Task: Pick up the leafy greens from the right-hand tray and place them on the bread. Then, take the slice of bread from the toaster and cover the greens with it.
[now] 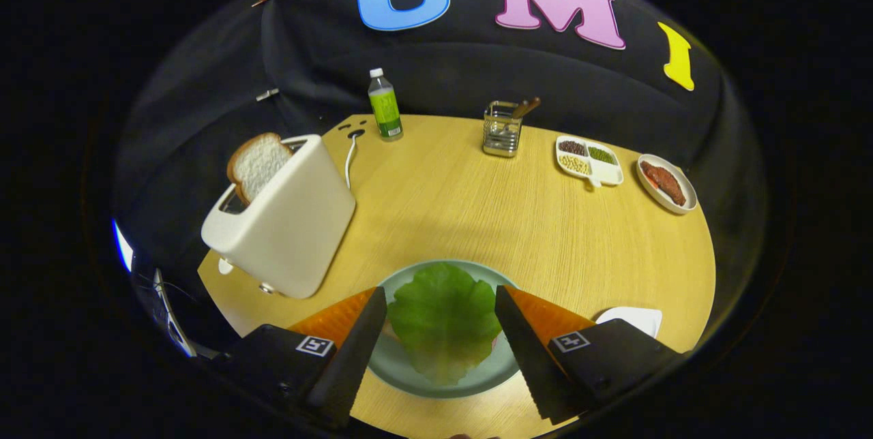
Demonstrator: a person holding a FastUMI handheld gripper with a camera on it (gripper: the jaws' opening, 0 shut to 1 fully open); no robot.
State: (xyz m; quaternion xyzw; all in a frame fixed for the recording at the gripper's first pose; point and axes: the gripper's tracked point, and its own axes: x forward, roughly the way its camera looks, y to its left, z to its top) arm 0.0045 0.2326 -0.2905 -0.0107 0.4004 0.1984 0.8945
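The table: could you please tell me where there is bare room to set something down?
The table is bare across its middle, bordered by the toaster, the plate with the leafy greens, and the far row of bottle, utensil holder, divided dish and meat dish. It is crowded near the open tool, whose fingers flank the plate.

Pale wood-grain table (477, 207), matt; smooth, glossy toaster (286, 221) at left; shiny metal wire caddy (501, 129) at upper centre; clear plastic bottle (385, 105) beside it.

You've got the lettuce leaf (443, 320) flat on the plate (477, 384), w/ the bread slice (259, 165) upright in the toaster (286, 221) slot.
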